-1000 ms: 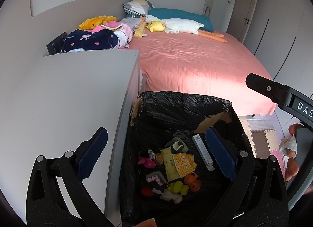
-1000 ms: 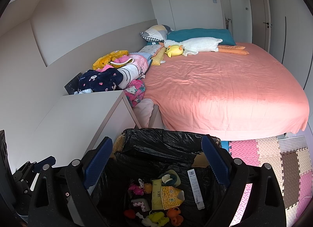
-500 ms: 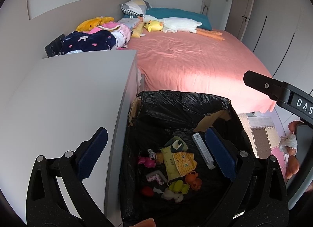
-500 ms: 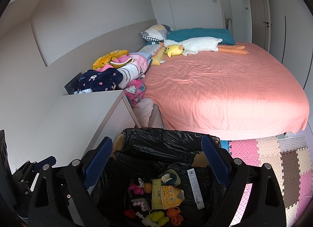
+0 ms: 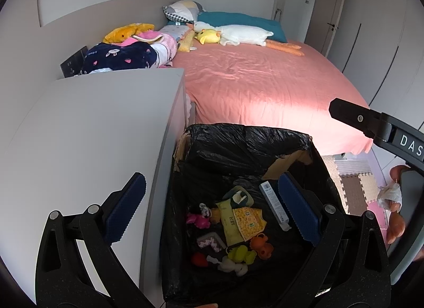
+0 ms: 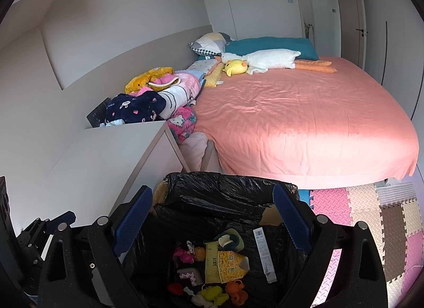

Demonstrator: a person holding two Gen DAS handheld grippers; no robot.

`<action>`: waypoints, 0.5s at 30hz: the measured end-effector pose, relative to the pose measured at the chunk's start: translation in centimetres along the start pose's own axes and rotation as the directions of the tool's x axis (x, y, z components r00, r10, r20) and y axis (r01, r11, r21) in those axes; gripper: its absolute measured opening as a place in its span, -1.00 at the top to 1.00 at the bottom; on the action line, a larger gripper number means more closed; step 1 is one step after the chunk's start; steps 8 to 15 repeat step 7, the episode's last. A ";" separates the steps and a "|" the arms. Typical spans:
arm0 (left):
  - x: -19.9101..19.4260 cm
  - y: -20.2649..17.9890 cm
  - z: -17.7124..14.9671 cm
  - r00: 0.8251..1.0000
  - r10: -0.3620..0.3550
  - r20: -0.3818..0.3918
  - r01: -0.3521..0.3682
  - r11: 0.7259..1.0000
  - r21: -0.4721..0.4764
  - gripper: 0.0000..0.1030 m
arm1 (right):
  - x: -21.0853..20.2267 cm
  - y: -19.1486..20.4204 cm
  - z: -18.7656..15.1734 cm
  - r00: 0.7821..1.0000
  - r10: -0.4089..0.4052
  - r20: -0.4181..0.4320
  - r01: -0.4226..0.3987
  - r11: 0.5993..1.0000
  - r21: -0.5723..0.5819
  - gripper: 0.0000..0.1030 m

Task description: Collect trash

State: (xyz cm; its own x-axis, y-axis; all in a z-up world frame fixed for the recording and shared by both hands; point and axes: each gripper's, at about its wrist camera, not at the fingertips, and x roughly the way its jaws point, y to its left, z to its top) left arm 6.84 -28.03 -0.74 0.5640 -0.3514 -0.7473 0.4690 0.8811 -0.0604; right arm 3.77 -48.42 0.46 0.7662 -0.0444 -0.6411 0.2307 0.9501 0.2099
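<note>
Hovering both my left gripper [image 5: 209, 202] and right gripper [image 6: 212, 218] spread wide and empty over the black-lined trash box [image 5: 246, 141], low centre of frame, toys and wrappers inside

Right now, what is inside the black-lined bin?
In the black-lined bin: a yellow printed packet, a long white box, a pink toy, an orange toy, other small bits. Anything beneath them is hidden.

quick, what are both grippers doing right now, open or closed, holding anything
Left gripper: open, empty, above the trash bin.
Right gripper: open, empty, above the same bin.
</note>
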 end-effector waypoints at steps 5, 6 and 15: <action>0.2 0.1 0.0 1.000 -0.009 -0.016 0.009 1.000 -0.003 -0.88 | 0.0 0.0 -0.1 1.000 0.000 0.000 0.000 1.000 -0.001 -0.79; 0.3 0.1 0.0 1.000 -0.009 -0.017 0.009 1.000 0.000 -0.88 | 0.1 -0.1 -0.1 1.000 -0.001 -0.001 0.001 1.000 0.000 -0.79; 0.3 0.1 0.0 1.000 -0.009 -0.017 0.009 1.000 0.001 -0.88 | 0.1 0.0 -0.1 1.000 0.000 -0.002 0.000 1.000 0.000 -0.79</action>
